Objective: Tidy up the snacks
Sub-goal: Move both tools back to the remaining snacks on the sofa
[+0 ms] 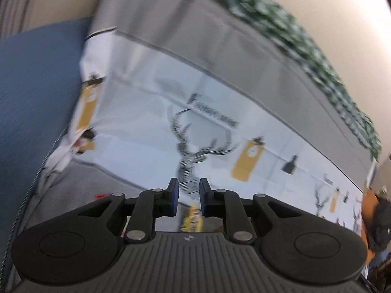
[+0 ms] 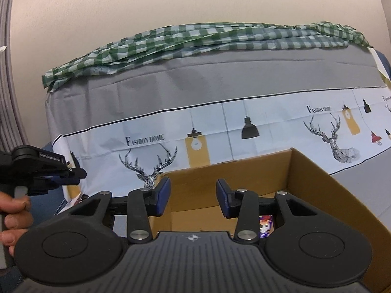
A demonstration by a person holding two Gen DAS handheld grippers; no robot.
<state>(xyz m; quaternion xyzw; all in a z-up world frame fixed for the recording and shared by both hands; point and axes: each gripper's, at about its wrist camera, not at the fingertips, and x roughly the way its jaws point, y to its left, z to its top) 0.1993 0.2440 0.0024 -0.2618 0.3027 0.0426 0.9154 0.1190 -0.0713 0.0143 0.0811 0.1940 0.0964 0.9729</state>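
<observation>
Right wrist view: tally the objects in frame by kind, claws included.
Claws: 2 (right claw, left claw)
Cardboard box: 1
Snack packet visible in the box: 1
Cloths: 2 (green checked cloth, printed cloth)
Total: 6

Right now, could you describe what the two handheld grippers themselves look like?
Both match: the right gripper and left gripper have black linkage arms with silver pivot pins, two round black discs, a grey ribbed body with a small compass-like emblem, and fingers faced with blue pads. No cables or sleeve show; the left gripper's side bears small, unreadable white lettering.
</observation>
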